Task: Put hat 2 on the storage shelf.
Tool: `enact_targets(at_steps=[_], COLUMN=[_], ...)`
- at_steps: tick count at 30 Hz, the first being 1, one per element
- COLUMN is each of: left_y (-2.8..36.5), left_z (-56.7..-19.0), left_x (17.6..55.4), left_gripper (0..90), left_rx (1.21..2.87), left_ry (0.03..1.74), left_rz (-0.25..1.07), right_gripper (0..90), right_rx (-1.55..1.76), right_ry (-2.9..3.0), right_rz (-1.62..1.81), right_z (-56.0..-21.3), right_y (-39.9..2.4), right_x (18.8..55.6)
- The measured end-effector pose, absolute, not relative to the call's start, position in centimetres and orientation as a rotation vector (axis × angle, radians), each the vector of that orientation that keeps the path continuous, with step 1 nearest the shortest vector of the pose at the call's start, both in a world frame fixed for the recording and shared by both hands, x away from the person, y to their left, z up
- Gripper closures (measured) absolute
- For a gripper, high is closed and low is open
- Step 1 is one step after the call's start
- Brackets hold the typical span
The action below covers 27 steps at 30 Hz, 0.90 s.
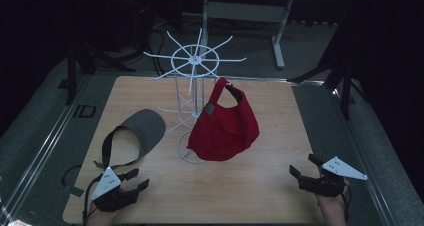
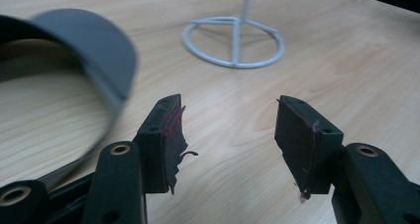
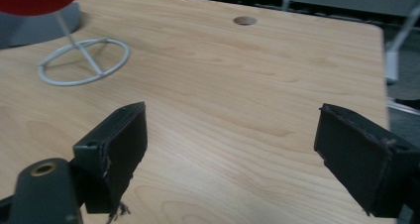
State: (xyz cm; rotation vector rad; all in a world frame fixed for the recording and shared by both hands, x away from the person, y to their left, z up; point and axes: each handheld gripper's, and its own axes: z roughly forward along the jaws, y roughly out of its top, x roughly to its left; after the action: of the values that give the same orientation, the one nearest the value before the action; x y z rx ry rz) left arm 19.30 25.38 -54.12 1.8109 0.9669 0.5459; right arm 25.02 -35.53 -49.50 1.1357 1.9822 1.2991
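Both hand-held grippers spread and empty, left [image 1: 134,180] lower left near grey visor [image 1: 142,128], right [image 1: 303,170] lower right; risk of snagging rack [image 1: 194,66], dropping red cap [image 1: 225,123].

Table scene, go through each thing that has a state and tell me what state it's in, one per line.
red cap: hanging on the rack, off the table.
grey visor: lying flat on the table, left of the rack, not hung.
white wire rack: upright, its ring base on the table.
left gripper: jaws open, nothing between them, near the visor.
right gripper: jaws wide open, nothing between them, over bare tabletop.
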Motion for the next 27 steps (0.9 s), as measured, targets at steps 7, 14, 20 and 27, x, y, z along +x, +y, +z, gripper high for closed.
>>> enact_targets(at_steps=[7, 14, 20, 27], left_y=[29.8, 32.1, 32.1, 32.1], left_z=[-53.8, -54.8, -55.9, -56.3], left_x=[18.5, 18.7, 20.4, 22.6], left_gripper=[42.9, 33.1, 25.0, 25.0], left_rx=[1.749, 1.745, 1.760, 1.783], left_ry=[1.111, 1.295, 1.443, 1.529], left_rz=[0.664, 0.716, 0.693, 0.692], right_gripper=[13.2, 13.4, 13.4, 13.4], right_rx=[1.127, 1.131, 1.142, 1.165], right_ry=[1.994, 2.022, 2.036, 2.023], right_rz=[1.335, 1.291, 1.251, 1.280], right_z=[-51.0, -51.9, -52.8, -53.6], right_y=[-36.2, -36.5, -36.4, -36.5], right_x=[25.0, 24.6, 24.6, 24.7])
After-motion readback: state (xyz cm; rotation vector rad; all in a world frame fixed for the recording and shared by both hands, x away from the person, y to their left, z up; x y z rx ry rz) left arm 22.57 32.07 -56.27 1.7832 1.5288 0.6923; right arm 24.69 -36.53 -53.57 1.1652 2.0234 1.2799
